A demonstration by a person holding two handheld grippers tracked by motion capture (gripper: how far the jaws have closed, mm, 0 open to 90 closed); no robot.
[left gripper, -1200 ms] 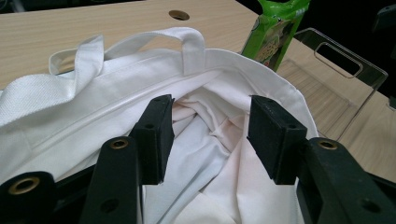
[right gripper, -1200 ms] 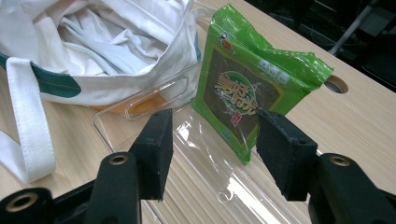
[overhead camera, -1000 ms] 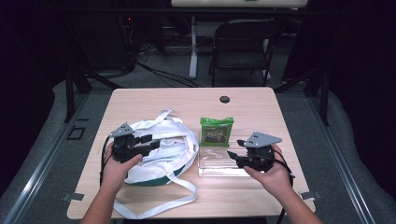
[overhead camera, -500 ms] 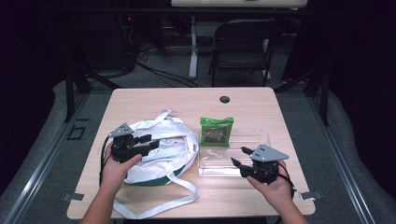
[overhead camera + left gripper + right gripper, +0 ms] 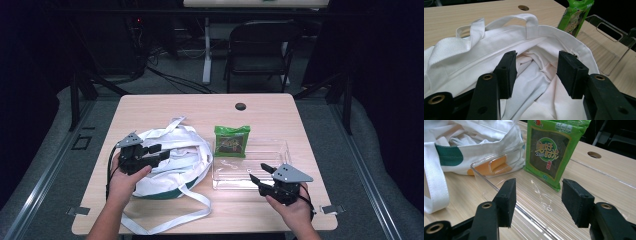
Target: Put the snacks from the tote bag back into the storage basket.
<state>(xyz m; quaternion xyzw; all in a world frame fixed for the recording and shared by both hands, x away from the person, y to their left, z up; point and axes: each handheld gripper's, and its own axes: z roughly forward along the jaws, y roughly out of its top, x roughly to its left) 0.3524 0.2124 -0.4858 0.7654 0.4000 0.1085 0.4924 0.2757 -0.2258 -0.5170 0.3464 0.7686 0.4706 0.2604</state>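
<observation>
Left gripper (image 5: 161,151) is hovering centre-left over the white tote bag (image 5: 172,162) — jaws standing apart, gripping nothing. Right gripper (image 5: 258,172) is sitting lower right at the clear tray (image 5: 280,150) — jaws wide, empty. Green snack packet (image 5: 231,141) is leaning mid-frame in the tray.

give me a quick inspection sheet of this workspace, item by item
surface: light wood table with a round hole near the far edge
job's things: white tote bag lying open, straps loose; green snack packet leaning upright in the clear plastic tray
clutter: nothing seen
grippers: left gripper open, jaws over the bag's opening, cloth between them but not pinched; right gripper open, at the tray's near wall, facing the packet, holding nothing
cables: black cable trailing from the left gripper; more cables on the floor behind
surroundings: folding chair beyond the table, dark room
</observation>
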